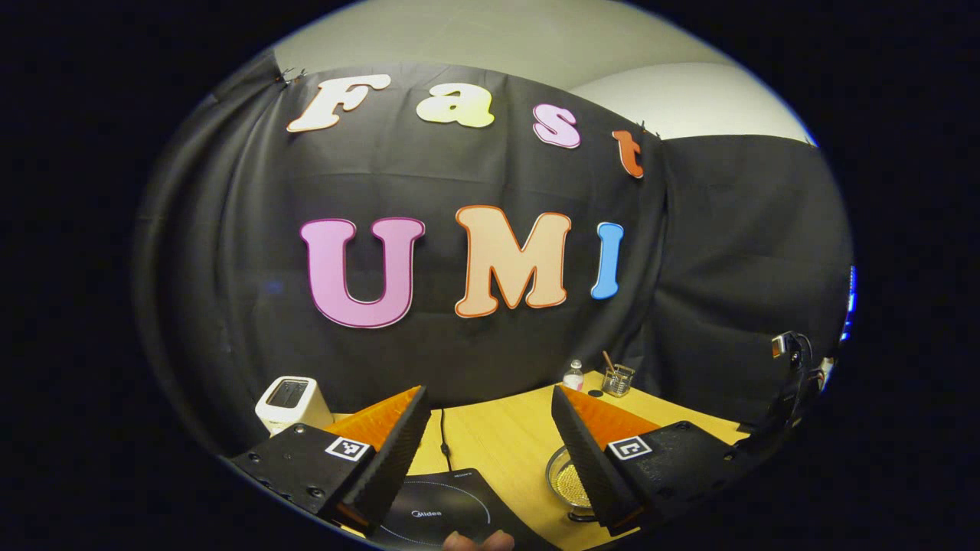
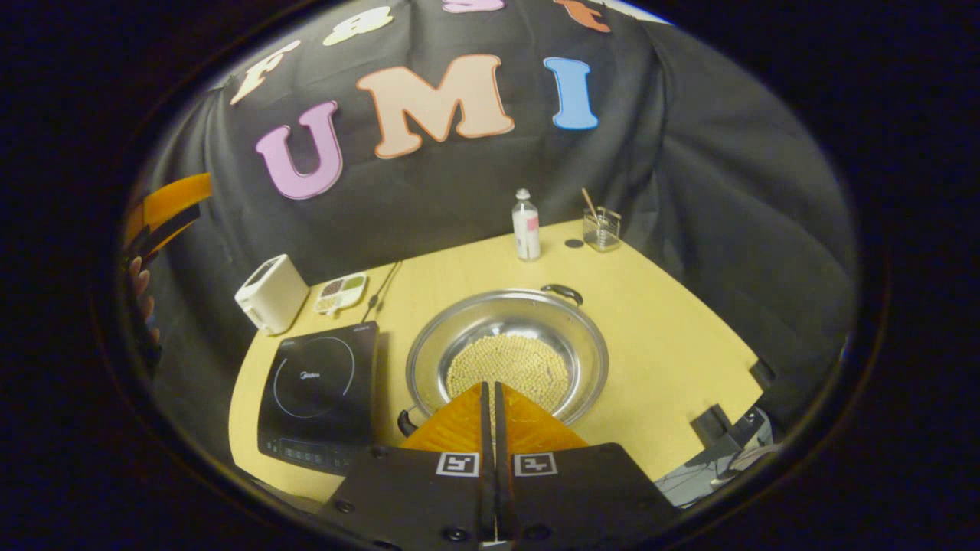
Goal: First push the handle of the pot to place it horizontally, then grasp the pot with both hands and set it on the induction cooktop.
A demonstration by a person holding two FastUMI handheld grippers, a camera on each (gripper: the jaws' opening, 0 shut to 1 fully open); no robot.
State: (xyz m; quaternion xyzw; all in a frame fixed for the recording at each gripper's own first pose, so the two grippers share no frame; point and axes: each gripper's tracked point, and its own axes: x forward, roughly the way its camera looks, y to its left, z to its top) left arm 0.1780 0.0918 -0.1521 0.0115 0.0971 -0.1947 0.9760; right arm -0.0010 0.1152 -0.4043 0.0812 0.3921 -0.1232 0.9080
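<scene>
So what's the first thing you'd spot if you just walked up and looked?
The big shiny pot in the middle of the yellow table, with a heap of small pale beads in it. Right beside it, to its left in the right gripper view, sits the black induction cooktop. The right hand-held gripper hangs shut above the pot's near rim, and the left hand-held gripper is open.

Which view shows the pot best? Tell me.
The right gripper view: the whole pot lies open on the table, both handles and the grain inside visible. The left gripper view catches just a sliver of its rim behind a finger.
</scene>
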